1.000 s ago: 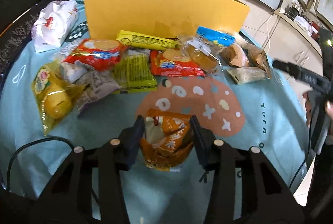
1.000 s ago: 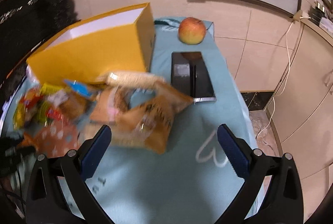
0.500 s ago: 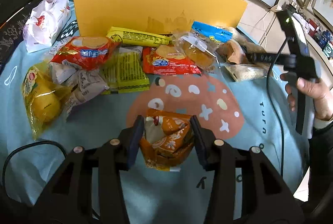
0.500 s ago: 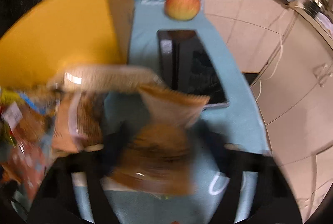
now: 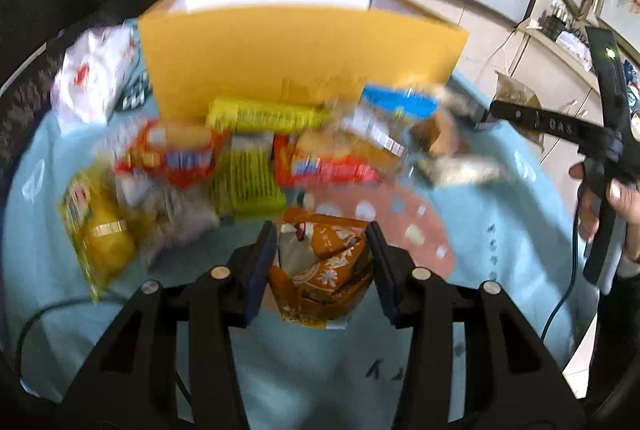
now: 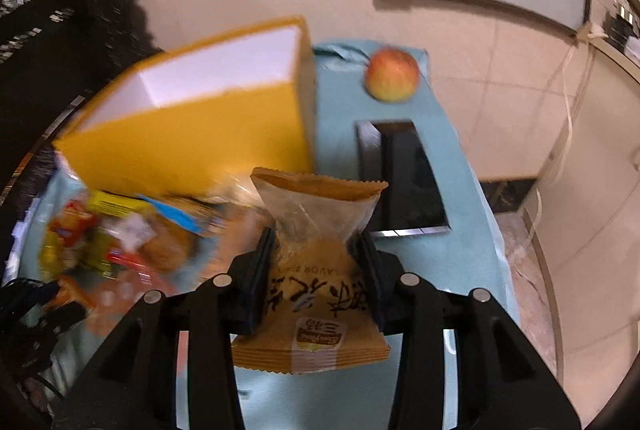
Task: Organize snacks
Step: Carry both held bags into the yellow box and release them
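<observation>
Now the right gripper [image 6: 316,250], spread wide a second ago, clamps a tan snack packet [image 6: 316,270], while the left gripper [image 5: 322,250] keeps its orange packet [image 5: 320,270], both ready for the yellow box [image 6: 192,134].

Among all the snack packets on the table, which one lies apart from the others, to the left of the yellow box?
The white packet with red print. It lies alone by the left end of the yellow box; the other packets crowd together in front of the box.
</observation>
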`<state>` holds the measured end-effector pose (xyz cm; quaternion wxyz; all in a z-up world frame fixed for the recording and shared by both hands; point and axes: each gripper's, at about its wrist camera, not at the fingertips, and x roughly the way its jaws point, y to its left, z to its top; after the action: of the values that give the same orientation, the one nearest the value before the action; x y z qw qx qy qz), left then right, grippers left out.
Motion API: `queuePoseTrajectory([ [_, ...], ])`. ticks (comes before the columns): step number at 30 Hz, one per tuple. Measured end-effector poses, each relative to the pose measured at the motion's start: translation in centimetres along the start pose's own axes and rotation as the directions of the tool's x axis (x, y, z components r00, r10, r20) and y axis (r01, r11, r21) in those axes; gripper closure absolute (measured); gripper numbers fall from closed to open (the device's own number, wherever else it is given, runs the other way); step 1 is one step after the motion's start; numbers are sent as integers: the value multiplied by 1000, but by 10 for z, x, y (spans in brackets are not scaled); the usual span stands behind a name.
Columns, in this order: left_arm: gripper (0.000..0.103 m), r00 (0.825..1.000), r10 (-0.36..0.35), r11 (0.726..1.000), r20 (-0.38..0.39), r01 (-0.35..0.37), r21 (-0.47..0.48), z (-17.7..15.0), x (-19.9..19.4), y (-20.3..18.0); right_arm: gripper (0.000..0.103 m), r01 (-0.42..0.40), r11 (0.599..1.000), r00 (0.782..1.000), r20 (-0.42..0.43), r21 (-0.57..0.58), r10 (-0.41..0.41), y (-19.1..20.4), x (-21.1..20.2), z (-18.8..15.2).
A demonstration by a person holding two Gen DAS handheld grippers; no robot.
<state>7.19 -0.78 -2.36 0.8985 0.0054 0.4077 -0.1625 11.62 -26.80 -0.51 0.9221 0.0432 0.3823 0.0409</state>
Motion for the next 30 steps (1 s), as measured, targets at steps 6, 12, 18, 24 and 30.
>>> queuePoseTrajectory([
  [6, 57, 996, 1, 1000, 92, -1, 5, 50, -17, -8, 61, -104, 992, 990, 86, -69, 109, 31, -35, 21],
  [12, 57, 988, 34, 999, 152, -35, 5, 106, -15, -14, 61, -149, 982, 975, 151, -115, 165, 56, -39, 62],
  [18, 57, 979, 91, 995, 181, -84, -44, 165, 3, -6, 61, -145, 984, 971, 175, -104, 162, 69, -11, 102],
  [24, 57, 978, 150, 984, 144, -134, -115, 198, 42, 15, 61, -137, 988, 978, 150, -76, 147, 71, 33, 124],
  [30, 17, 973, 221, 962, 59, -208, -175, 211, 79, 32, 43, -103, 994, 987, 117, -45, 108, 68, 63, 133],
])
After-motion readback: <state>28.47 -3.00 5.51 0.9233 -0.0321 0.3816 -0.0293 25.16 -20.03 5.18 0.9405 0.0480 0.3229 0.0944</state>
